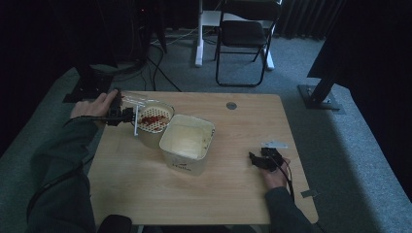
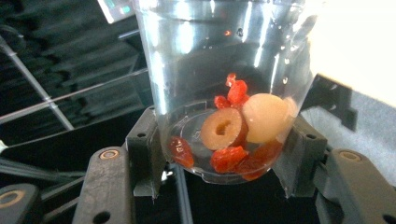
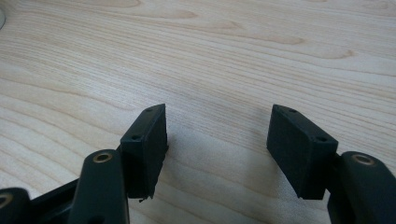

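Two grippers work a wooden table (image 1: 145,189). Left gripper (image 1: 121,114) clamps a clear cup (image 2: 224,88) tipped on its side, mouth over a strainer (image 1: 154,118); fruit (image 2: 233,135) clings at its base. Right gripper (image 3: 217,149), jaws wide and holding nothing, rests well apart.

The cream square container (image 1: 187,143), on the bench between the two claws, carries a dark mark low on its near face, too blurred to read.
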Available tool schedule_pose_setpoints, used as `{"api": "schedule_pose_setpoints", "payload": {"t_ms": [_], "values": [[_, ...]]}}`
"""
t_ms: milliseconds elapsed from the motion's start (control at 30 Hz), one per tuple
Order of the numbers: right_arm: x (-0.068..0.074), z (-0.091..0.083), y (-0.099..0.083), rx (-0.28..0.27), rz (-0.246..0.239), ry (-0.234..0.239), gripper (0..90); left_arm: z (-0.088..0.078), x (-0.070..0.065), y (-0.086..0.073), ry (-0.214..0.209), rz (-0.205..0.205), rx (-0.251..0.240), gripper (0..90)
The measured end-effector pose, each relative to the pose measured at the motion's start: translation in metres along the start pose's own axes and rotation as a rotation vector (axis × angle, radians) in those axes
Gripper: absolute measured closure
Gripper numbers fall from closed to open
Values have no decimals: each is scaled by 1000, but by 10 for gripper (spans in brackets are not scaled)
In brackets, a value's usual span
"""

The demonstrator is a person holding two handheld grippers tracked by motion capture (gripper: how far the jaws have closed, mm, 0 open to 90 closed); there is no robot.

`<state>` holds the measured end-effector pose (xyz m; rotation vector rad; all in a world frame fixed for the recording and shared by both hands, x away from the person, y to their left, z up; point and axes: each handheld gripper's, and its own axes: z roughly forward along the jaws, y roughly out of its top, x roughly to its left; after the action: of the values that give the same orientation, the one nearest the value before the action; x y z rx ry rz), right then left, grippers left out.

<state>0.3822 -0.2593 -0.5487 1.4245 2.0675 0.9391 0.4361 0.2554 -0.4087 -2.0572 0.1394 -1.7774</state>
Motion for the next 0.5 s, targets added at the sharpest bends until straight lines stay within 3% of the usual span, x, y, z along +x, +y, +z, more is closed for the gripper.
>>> {"api": "schedule_pose_setpoints", "payload": {"t_ms": [33,67,100,133,167,200,233,267,300,367,400,433,500], "values": [[0,0,0,0,0,0,378,-2,2,0,3,-27,-24,433],[0,0,0,0,0,0,377,1,2,-1,-6,-27,-4,433],[0,0,0,0,0,0,377,-1,1,-1,21,-4,-12,434],[0,0,0,0,0,0,378,-2,4,-1,-5,-52,-31,435],[0,0,0,0,0,0,377,0,4,-1,12,-34,-9,435],[0,0,0,0,0,0,377,-3,5,-1,25,-30,-32,435],[0,0,0,0,0,0,377,-2,7,-1,4,-54,-22,436],[0,0,0,0,0,0,377,-1,6,-2,21,-34,-4,436],[0,0,0,0,1,0,378,-2,8,-1,13,-47,-30,436],[0,0,0,0,1,0,378,-1,8,-1,22,-33,-13,436],[0,0,0,0,0,-1,378,-1,8,-1,9,-50,-16,436],[0,0,0,0,1,-1,377,-1,7,-1,24,-27,-6,435],[0,0,0,0,1,-1,378,0,7,0,13,-41,-6,435]]}}
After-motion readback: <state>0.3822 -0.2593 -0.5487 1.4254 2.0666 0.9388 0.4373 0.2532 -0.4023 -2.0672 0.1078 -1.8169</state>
